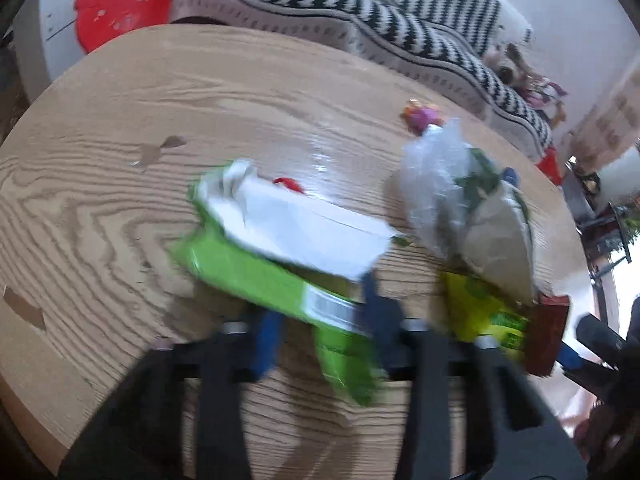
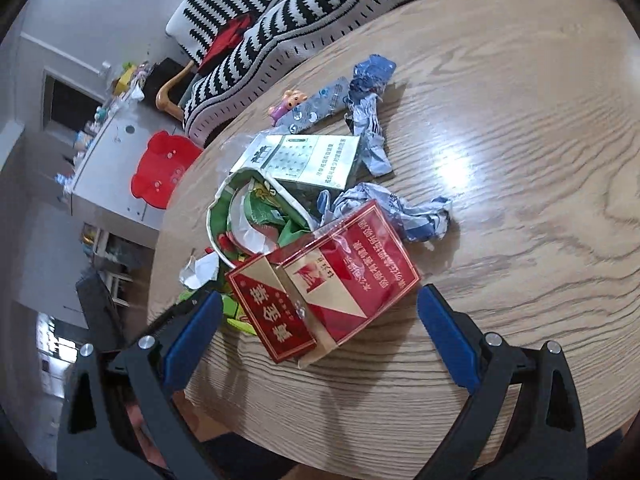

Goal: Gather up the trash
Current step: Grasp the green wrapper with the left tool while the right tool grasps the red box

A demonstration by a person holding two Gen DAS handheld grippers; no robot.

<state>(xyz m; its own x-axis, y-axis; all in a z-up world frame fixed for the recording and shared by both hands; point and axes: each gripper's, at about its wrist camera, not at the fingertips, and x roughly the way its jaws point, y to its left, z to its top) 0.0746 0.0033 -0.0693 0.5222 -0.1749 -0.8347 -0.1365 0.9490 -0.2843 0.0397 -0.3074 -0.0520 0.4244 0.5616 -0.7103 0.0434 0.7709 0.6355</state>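
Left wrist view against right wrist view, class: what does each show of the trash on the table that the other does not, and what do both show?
Only the left wrist view shows the green bag with white paper on it, between the fingers of the left tool.

Only the right wrist view shows the blister strip, the crumpled blue wrappers and the green-and-white box.

Both show the red cigarette pack, the small pink toy, the wooden table and the striped sofa.

The wood-grain table point(image 2: 520, 160) is showing a smooth, glossy sheen. On it, the red cigarette pack point(image 2: 352, 276) is gleaming in glossy film, and beyond it the crumpled blue-and-white wrapper point(image 2: 404, 212) is looking papery and creased.
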